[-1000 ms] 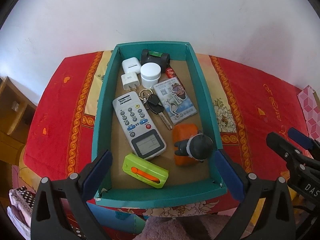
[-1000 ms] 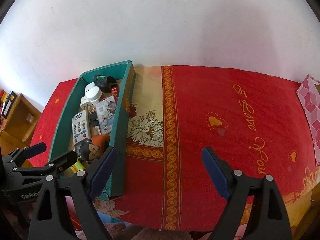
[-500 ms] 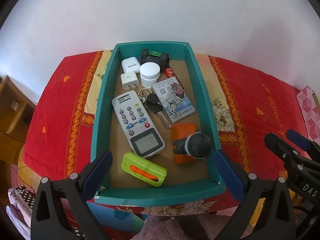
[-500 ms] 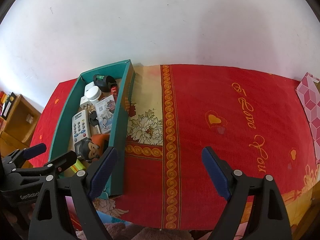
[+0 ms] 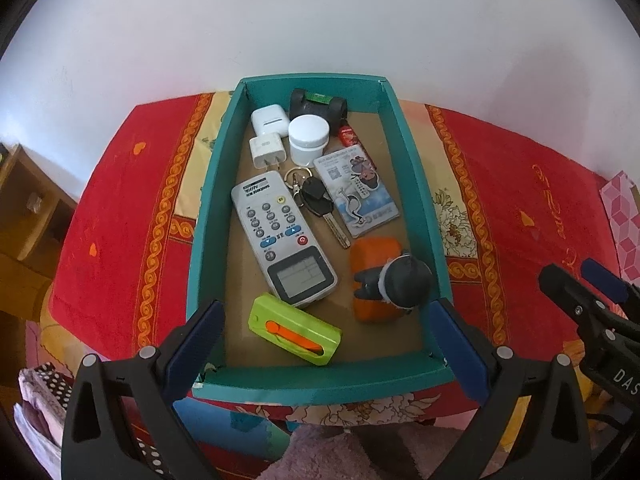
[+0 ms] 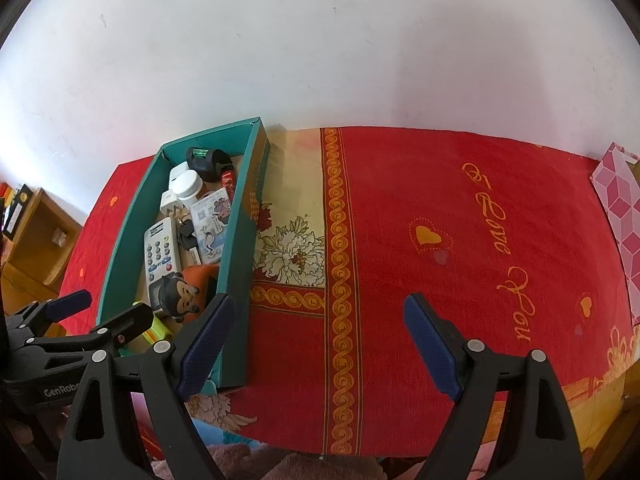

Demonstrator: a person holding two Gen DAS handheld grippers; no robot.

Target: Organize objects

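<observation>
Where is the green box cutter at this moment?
In the left wrist view, the green box cutter lies inside the teal box, at its near end, just in front of the grey remote.

- You have one teal box before you.
- One grey remote lies in it, toward 9 o'clock.
- One green cutter sits at 6 o'clock.
- One monkey figure and one orange block sit at 4 o'clock.
- One key and one card lie mid-box.
- One white jar, one charger plug, one earbud case and one black roll sit at 12 o'clock.
</observation>
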